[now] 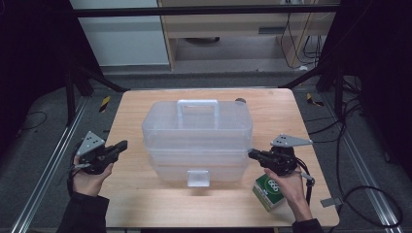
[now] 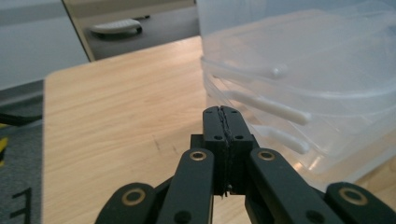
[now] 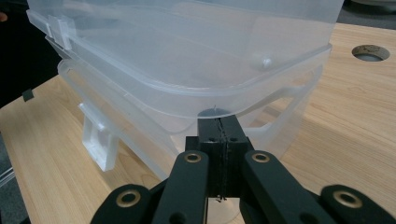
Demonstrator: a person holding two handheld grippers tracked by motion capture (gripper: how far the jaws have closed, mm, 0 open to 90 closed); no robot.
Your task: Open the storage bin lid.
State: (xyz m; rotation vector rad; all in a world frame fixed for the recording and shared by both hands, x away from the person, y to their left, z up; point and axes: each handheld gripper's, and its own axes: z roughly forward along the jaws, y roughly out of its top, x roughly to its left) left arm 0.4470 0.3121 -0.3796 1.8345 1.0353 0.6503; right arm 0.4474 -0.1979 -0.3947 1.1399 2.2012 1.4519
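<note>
At the middle of the wooden table (image 1: 131, 194), a clear plastic storage box (image 1: 197, 141) with a white carry handle (image 1: 197, 110) on its lid and a front latch (image 1: 198, 177) hanging loose toward the near edge. Long axis running left to right across the table, one short end facing each hand. At the left end, the left gripper (image 1: 122, 144), pointed right toward the box wall with a strip of bare wood between tip and plastic; jaws clenched together on nothing, seen in the left gripper view (image 2: 225, 122) with the stacked rims just ahead and to the right. At the right end, the right gripper (image 1: 251, 153), much nearer, tip touching or almost touching the box's side just under the lid rim; jaws likewise pressed shut and empty, seen in the right gripper view (image 3: 218, 126). Just beside the right hand, toward the near edge, a small green and white carton (image 1: 268, 191). Likely next: both closed tips pressing in from opposite ends, the left with the wider gap to cross.
</note>
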